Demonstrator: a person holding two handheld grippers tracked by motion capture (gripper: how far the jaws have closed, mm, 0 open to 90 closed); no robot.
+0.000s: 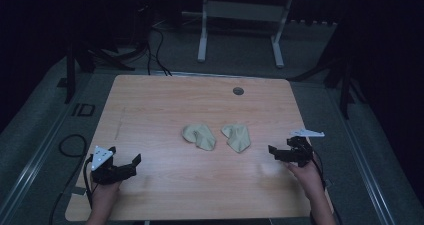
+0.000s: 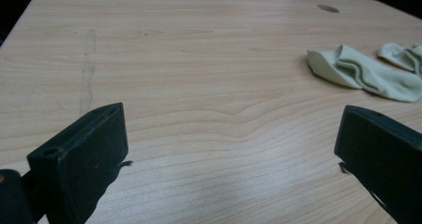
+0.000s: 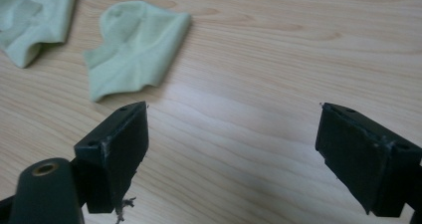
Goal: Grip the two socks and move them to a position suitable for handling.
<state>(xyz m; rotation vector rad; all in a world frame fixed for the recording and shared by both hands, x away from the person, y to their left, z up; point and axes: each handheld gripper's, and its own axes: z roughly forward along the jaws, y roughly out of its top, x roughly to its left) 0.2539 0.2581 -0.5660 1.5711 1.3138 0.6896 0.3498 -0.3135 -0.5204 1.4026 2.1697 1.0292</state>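
Two pale green cloth socks, left one point(image 1: 199, 136) and right one point(image 1: 237, 137), side by side, apart, mid-desk on pale wooden desk point(image 1: 150, 105). Left gripper point(image 1: 125, 166) near front left corner, jaws spread, empty. Right gripper point(image 1: 281, 152) near right edge, jaws spread, empty, near right sock point(image 3: 135, 47).

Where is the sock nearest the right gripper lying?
In the high view the right sock lies mid-table, apart from the left sock, with the right gripper off to its right.
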